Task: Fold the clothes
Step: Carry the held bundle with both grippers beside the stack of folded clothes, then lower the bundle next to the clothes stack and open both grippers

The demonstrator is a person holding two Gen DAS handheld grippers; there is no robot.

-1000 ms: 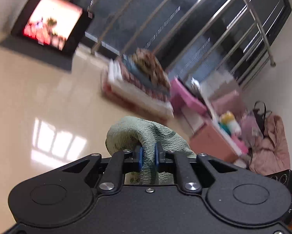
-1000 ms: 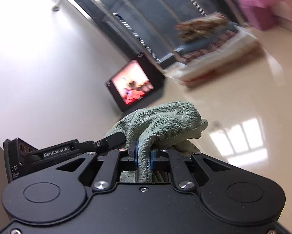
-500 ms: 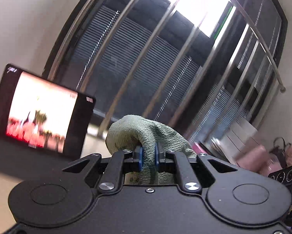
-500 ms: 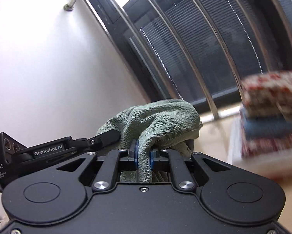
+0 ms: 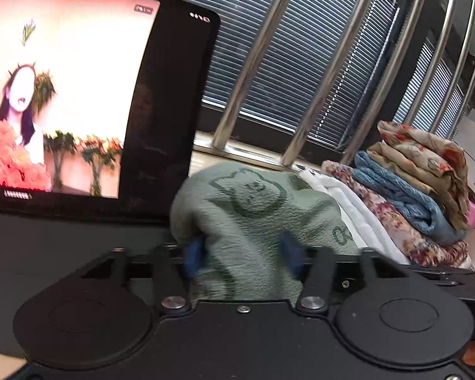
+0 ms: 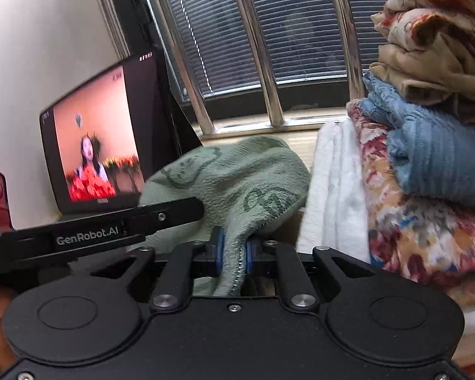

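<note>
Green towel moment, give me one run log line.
phase: release | green towel: beside folded stack | left gripper: opening | right gripper: opening, towel between

We see the folded floral, blue and white cloth stack (image 6: 427,164) cut off at the right edge, and the lit black screen's (image 5: 63,95) picture blurred.

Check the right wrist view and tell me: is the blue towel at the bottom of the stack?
No, the blue towel lies on a floral cloth.
</note>
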